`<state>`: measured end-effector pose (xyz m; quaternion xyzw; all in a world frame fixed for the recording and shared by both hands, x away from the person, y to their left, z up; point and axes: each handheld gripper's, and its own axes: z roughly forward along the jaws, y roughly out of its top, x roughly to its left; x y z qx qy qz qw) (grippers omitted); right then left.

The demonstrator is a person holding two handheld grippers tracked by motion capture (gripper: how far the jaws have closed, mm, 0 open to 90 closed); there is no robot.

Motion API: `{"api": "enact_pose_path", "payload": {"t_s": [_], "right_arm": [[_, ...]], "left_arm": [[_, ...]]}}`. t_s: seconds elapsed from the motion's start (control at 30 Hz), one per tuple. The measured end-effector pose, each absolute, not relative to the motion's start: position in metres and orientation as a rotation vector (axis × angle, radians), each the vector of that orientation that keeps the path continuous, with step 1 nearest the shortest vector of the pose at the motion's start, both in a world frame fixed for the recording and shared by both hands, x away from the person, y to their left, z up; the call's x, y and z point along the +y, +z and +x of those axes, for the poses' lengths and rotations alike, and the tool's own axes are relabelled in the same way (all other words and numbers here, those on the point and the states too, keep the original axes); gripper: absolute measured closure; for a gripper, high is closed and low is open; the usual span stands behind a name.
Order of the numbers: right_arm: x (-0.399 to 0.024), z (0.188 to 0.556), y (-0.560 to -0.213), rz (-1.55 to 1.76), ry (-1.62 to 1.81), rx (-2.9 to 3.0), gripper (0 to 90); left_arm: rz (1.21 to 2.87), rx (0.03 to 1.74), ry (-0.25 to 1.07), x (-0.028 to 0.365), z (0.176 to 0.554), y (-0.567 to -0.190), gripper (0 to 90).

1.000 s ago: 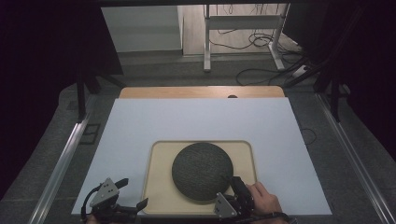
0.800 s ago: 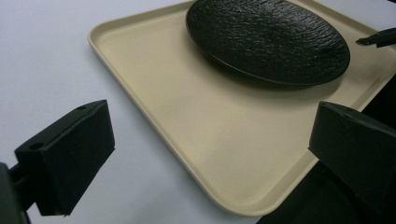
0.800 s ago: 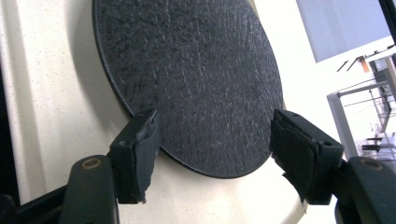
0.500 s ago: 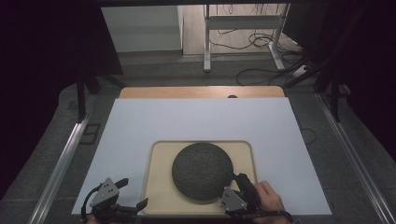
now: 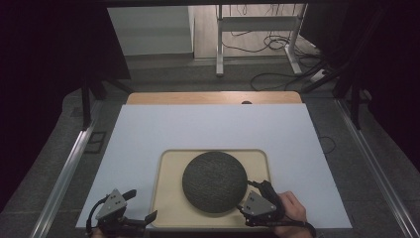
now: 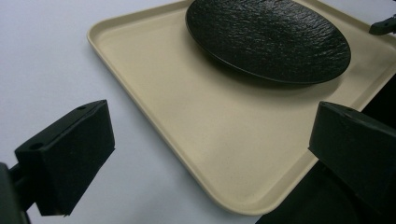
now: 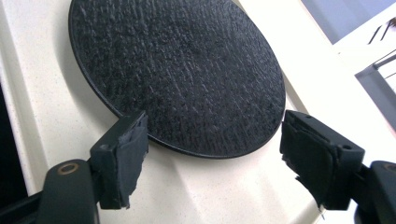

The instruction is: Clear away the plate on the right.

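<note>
Stoneware, likely heavy and brittle: black textured plate (image 7: 177,74) suits a rim grip, right gripper's (image 7: 215,161) jaws just opening, empty

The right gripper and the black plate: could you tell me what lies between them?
Nothing but bare beige tray. In the right gripper view the open right gripper sits just short of the black plate, its rim near the left pad.
</note>
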<state>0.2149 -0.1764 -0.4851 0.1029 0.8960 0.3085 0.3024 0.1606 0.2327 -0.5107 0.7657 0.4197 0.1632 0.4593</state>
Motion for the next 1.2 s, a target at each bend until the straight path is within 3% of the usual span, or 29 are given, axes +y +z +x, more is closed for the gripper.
{"api": "enact_pose_path", "payload": {"t_s": [0.6, 1.2], "right_arm": [[-0.19, 0.222, -0.482, 0.375, 0.898, 2.416, 11.6], [-0.223, 0.225, -0.471, 0.578, 1.078, 2.39, 6.0]], "left_arm": [[1.886, 1.032, 0.403, 0.233, 0.16, -0.511, 0.0], [1.886, 1.037, 0.414, 0.233, 0.16, -0.511, 0.0]]}}
